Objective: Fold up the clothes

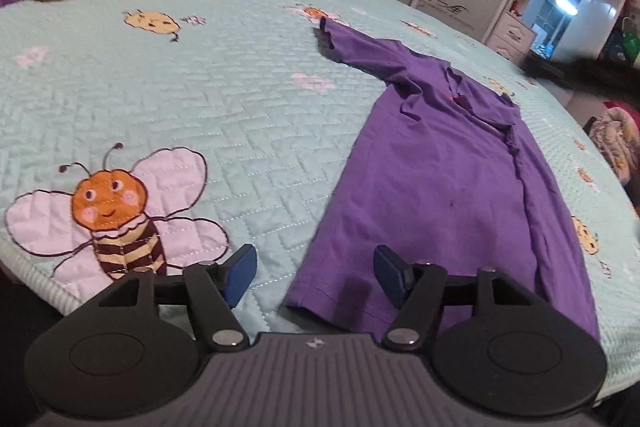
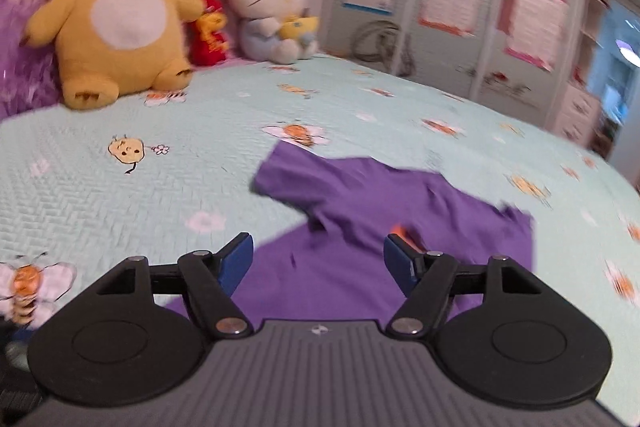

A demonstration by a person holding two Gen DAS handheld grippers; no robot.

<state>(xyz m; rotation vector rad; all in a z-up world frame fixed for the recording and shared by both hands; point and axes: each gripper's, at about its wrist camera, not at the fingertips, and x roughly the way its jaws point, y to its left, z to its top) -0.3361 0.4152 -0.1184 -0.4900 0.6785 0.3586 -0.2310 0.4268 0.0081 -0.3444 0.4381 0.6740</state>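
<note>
Your purple shirt lies part-folded on the bed, hem at its near edge. Both the left gripper and right gripper are released, holding nothing. Grab only one layer and the fold will likely drag open.
</note>
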